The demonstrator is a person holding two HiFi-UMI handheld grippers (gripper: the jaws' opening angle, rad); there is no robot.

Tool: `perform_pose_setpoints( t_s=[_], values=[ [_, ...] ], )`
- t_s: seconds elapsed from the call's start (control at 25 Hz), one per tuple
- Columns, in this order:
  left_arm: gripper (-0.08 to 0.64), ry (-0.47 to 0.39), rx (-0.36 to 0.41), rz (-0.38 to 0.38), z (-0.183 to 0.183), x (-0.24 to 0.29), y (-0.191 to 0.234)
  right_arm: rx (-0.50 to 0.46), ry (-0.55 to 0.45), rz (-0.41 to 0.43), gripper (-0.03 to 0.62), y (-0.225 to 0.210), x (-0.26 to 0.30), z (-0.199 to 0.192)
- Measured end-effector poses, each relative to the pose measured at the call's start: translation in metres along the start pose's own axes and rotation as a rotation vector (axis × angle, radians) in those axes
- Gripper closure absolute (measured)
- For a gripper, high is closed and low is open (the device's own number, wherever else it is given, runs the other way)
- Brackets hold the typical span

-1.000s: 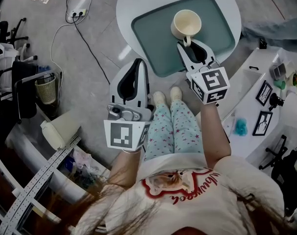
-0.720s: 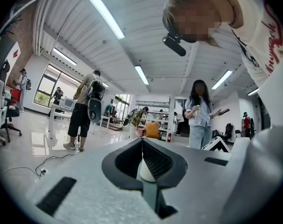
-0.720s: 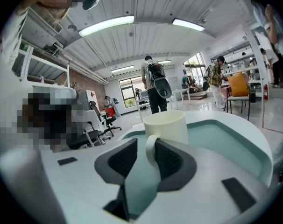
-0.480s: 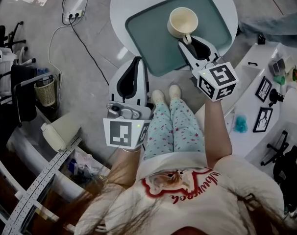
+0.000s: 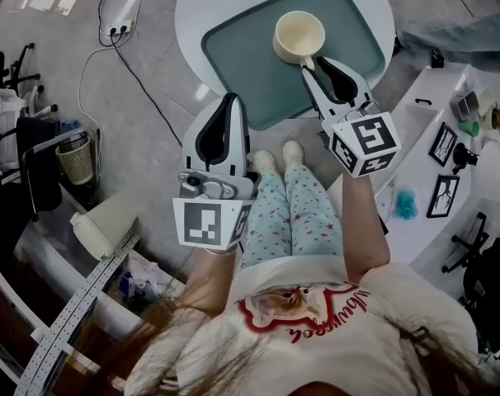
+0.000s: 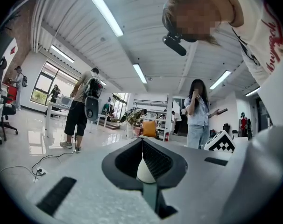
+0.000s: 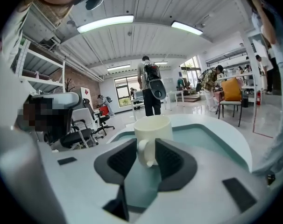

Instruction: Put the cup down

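Cup [image 5: 298, 35]: upright on tray [image 5: 250, 64], handle [image 7: 146, 153] pointing to 5 o'clock. Gripping that handle with right gripper [image 5: 309, 66], jaws closed on it. Holding left gripper [image 5: 231, 99] clamped together, empty, off table [image 5: 200, 7] at tray's 7 o'clock.

Open office with swivel chairs [image 7: 79, 134]

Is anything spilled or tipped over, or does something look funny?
Nothing stands out. The cup is upright and looks empty, and there is no spill on the green tray. The right gripper holds the cup by its handle. The left gripper is shut and holds nothing.
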State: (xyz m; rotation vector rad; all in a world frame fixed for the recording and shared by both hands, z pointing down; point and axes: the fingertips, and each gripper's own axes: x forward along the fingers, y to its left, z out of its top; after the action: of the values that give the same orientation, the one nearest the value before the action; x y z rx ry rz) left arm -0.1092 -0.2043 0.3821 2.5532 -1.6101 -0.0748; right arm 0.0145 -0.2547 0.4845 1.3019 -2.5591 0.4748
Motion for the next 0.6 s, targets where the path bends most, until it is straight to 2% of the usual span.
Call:
perform_pose_setpoints(
  t_s=[0.32,0.6],
  values=[
    [0.546,0.000,-0.006,-0.021,0.000,0.008,-0.007,-0.024,-0.038,-0.022,0.494,-0.004,-0.013,0.020],
    [0.546,-0.009,-0.010,-0.033,0.006,0.014,-0.016,-0.036,-0.084,0.021,0.494,0.007,-0.024,0.043]
  ],
)
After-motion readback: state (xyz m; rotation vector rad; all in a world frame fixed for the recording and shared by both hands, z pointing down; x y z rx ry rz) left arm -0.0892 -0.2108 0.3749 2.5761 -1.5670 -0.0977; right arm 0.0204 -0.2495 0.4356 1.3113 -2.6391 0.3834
